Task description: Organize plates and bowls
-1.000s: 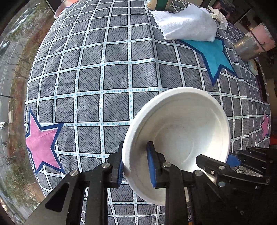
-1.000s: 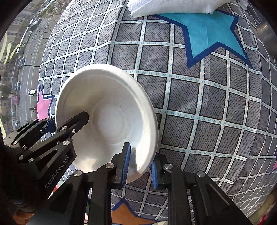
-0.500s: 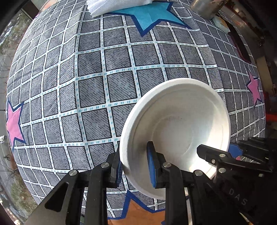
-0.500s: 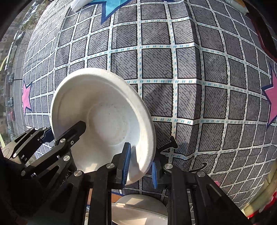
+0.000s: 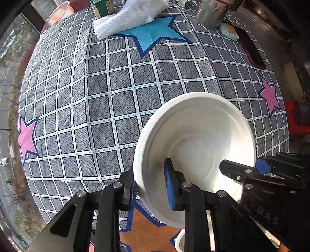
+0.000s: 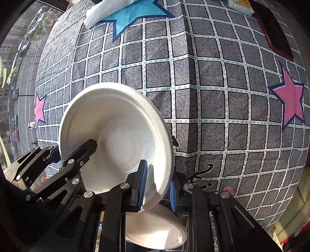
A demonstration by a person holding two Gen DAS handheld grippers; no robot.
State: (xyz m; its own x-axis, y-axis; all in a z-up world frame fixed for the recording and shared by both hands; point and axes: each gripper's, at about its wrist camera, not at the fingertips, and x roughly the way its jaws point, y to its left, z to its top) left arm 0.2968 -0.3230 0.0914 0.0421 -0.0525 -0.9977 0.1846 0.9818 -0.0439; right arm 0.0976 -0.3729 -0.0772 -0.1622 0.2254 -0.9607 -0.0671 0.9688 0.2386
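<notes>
Here a white bowl [image 5: 195, 139] is held above the checked tablecloth [image 5: 108, 93], clamped at its 7 o'clock rim by the left gripper [image 5: 150, 187] and at 5 o'clock by the right gripper [image 6: 158, 187]; a second bowl [image 6: 155, 230] is seen beneath

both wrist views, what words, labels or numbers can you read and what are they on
"DAS": white letters on the black body of the right gripper, seen in the left wrist view; any letters beyond these are cut off.
Green carton at the far table edge: round logo and print, too small and blurred to read.
Small packet by the metal can: no print I can read.
Tablecloth near edge: black curly marks, not readable.
</notes>
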